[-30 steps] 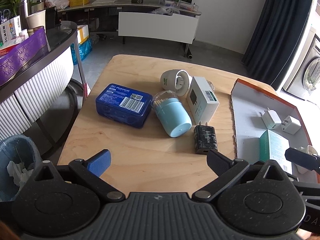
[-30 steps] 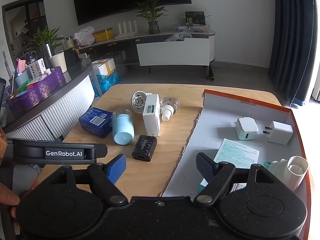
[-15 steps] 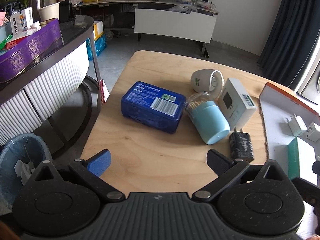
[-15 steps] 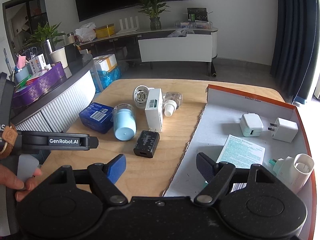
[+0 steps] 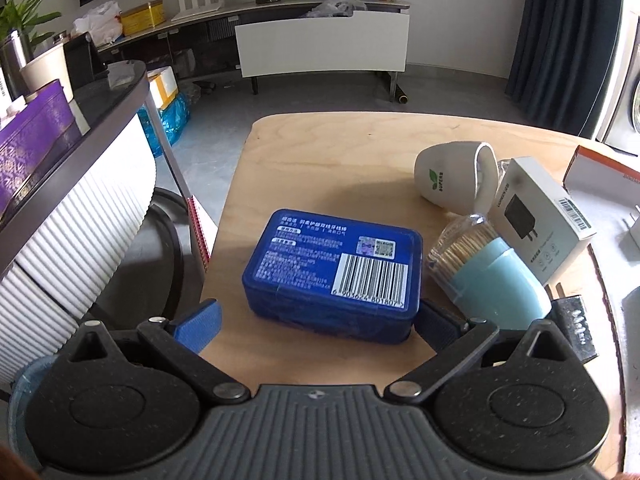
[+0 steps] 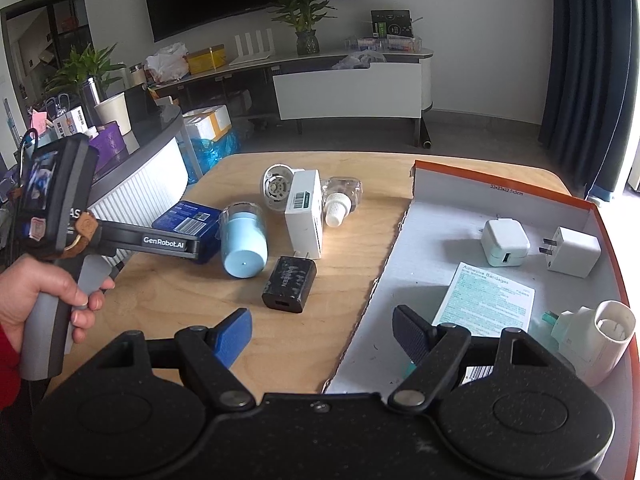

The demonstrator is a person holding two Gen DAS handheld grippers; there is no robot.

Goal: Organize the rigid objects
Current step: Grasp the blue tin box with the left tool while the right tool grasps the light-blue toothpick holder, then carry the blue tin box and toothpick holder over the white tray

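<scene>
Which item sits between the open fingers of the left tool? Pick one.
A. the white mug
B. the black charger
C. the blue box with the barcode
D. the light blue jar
C: in the left wrist view, the blue box lies between the left tool's spread fingers.

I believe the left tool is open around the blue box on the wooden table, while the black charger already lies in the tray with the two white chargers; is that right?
Not quite. The black charger lies on the wooden table, outside the tray, as the right wrist view shows. The rest holds: the left tool is open around the blue box, and the two white chargers are in the tray.
</scene>
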